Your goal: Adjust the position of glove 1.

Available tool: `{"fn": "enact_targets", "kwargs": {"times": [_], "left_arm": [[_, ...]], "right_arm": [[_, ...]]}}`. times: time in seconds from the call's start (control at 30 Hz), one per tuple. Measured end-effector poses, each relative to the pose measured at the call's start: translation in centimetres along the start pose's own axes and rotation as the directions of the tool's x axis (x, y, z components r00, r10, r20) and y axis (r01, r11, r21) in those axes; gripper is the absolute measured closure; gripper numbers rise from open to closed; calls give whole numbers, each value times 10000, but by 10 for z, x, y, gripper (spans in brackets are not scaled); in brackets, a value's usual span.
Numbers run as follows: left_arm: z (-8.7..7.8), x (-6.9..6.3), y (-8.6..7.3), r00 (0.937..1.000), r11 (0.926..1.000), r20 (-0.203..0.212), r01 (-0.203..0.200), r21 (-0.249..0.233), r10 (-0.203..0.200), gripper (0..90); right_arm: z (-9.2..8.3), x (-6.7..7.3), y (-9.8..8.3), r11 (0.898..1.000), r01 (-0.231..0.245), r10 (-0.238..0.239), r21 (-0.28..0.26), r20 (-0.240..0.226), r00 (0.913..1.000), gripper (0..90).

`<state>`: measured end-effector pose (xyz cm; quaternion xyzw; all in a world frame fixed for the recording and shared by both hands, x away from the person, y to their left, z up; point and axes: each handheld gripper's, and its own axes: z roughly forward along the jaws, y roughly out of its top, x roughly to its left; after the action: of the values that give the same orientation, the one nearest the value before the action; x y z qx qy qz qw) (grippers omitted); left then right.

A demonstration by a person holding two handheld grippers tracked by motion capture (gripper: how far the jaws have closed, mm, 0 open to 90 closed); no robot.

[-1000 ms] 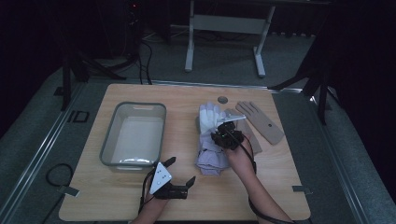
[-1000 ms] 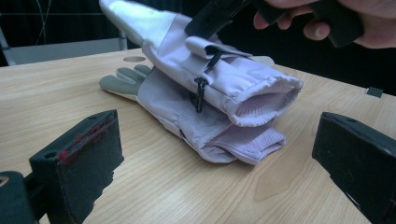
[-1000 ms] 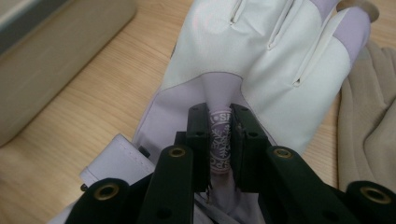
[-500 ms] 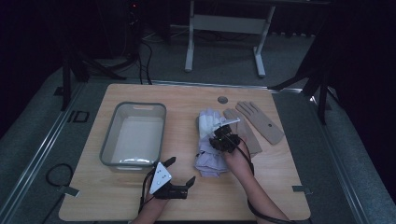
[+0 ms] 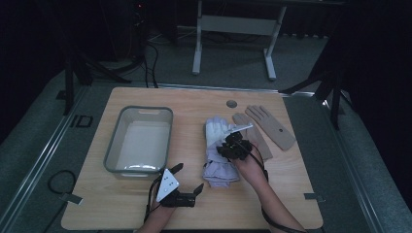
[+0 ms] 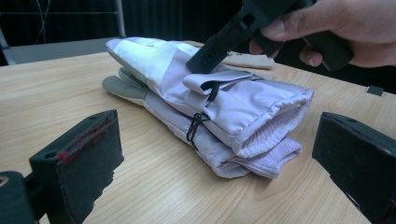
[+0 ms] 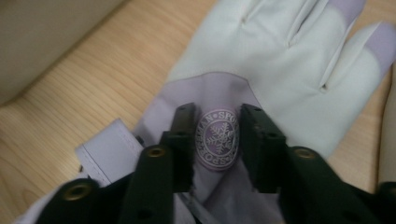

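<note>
Two tongs in play. Right tongs [image 5: 232, 143] sit over the stack of lilac-and-white ski gloves [image 5: 218, 155] at mid-bench, just right of centre; their jaws have just been opening. In the right gripper view the jaws stand parted either side of the round snowflake badge [image 7: 218, 138] on the top glove, with fabric between them but no visible squeeze, so they read as spread rather than pinching. The glove stack lies about where it did a second ago, cuffs toward the near edge and fingers toward the far edge. Judgement: this looks like a release or a re-grip on the top glove, with no lift under way; the gloves haven't gone anywhere near the bin.

Left tongs [image 5: 187, 184] rest near the bench's near edge, left of the gloves, jaws spread wide with nothing between them, pointed at the cuff end of the stack.

Count:
- ski gloves: two, stacked one on the other, seen from the left gripper view [image 6: 210, 112]
- tan gloves [image 5: 265, 127]: two, flat, toward the far right corner, just beside the ski gloves
- clear plastic bin [image 5: 112, 145]: one, left half of the bench, nothing inside it
- round grommet [image 5: 231, 104] near the far edge: one
</note>
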<state>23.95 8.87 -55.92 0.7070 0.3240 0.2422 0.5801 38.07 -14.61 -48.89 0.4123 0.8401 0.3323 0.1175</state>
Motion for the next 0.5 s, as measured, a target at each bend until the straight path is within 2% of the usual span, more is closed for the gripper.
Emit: {"fn": "enact_targets", "kwargs": {"times": [0.03, 0.1, 0.2, 0.23, 0.3, 0.33, 0.4, 0.47, 0.5], "left_arm": [[0, 0, 0, 10000, 10000, -22, 29, 71, -29, 17], [1, -1, 1, 9999, 9998, -95, 48, 186, -46, 17], [2, -3, 2, 9998, 9985, -60, 175, 515, -172, 17], [2, -4, 4, 9998, 9983, -169, 81, 574, -72, 17], [1, -6, 11, 9996, 9987, -241, 168, 481, -157, 17], [2, -6, 15, 9995, 9984, -251, 225, 523, -212, 17], [3, -4, 22, 9983, 9969, -83, 581, 539, -577, 17], [6, -3, 29, 9950, 9928, -2, 1001, 652, -1003, 17], [8, -2, 33, 9941, 9915, 96, 1073, 732, -1082, 17]], "right_arm": [[-2, 0, 1, 10000, 27, -27, -49, -60, 10000, 534], [-6, 0, 1, 9997, 171, -173, -150, -105, 9998, 454], [-14, -3, 0, 9983, 107, -121, -581, -235, 9997, 397], [-18, -5, 0, 9971, 120, -138, -748, -231, 9996, 389], [-26, -7, -2, 9955, 71, -101, -943, -312, 9995, 350], [-29, -8, -3, 9936, 10, -63, -1133, -462, 9989, 302], [-35, -10, -5, 9924, 120, -200, -1222, -641, 9977, 199], [-40, -11, -8, 9885, 166, -271, -1501, -685, 9973, 133], [-41, -12, -9, 9892, 328, -412, -1428, -565, 9976, 128]]}}
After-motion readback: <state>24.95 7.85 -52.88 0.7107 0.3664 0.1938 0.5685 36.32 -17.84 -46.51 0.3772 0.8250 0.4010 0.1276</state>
